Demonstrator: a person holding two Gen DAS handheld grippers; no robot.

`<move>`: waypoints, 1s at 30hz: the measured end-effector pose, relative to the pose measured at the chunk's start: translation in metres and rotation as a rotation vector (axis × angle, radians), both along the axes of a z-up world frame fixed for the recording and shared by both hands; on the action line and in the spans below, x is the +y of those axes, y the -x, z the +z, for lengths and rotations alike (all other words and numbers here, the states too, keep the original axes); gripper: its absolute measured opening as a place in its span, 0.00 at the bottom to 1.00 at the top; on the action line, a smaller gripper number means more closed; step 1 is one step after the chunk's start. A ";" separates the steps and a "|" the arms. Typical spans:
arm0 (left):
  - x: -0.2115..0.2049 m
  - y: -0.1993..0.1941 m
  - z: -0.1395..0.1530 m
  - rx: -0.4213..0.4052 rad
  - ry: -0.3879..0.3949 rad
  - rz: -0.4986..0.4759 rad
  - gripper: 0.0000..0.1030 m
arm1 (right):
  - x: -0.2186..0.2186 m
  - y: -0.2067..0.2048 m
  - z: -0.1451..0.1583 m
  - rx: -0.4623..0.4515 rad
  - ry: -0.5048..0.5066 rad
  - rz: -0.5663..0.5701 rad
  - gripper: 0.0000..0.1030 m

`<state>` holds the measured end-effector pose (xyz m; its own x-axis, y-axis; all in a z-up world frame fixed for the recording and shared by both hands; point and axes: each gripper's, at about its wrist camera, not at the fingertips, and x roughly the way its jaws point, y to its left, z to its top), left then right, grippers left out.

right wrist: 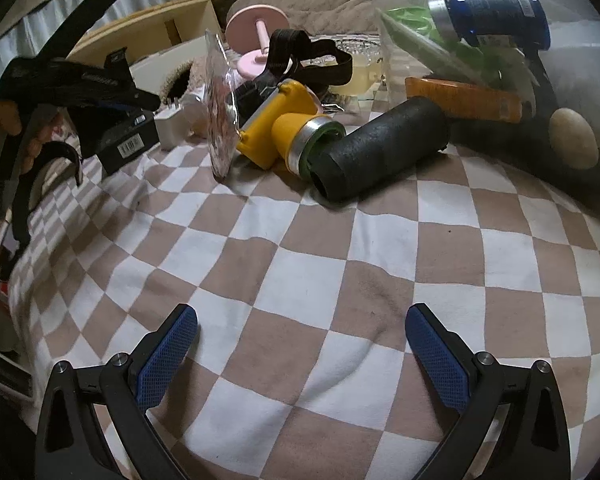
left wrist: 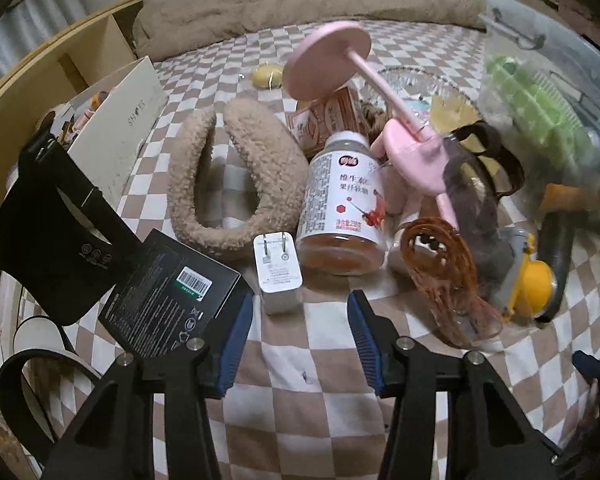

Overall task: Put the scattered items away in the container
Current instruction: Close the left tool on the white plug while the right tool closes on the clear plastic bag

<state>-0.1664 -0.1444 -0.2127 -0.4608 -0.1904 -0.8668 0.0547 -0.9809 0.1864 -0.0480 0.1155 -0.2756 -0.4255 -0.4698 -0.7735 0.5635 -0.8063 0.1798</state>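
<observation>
Scattered items (left wrist: 340,200) crowd checkered bedspread (right wrist: 300,280); left gripper (left wrist: 300,320) jaws partly apart, right gripper (right wrist: 300,344) jaws wide, both empty.

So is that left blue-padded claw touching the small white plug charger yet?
Apart: the left wrist view shows checkered cloth between the left gripper pads and the charger.

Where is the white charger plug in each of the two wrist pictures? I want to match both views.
Left wrist: the white charger plug lies low in the centre, just beyond the left gripper, beside the black box.
Right wrist: it sits small at the upper left, right of the same black box.
Shared landmark: the yellow camera-shaped toy.
</observation>
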 end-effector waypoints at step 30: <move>-0.023 0.018 -0.042 -0.114 0.014 0.013 0.28 | -0.038 0.068 0.055 -0.064 0.320 0.135 0.54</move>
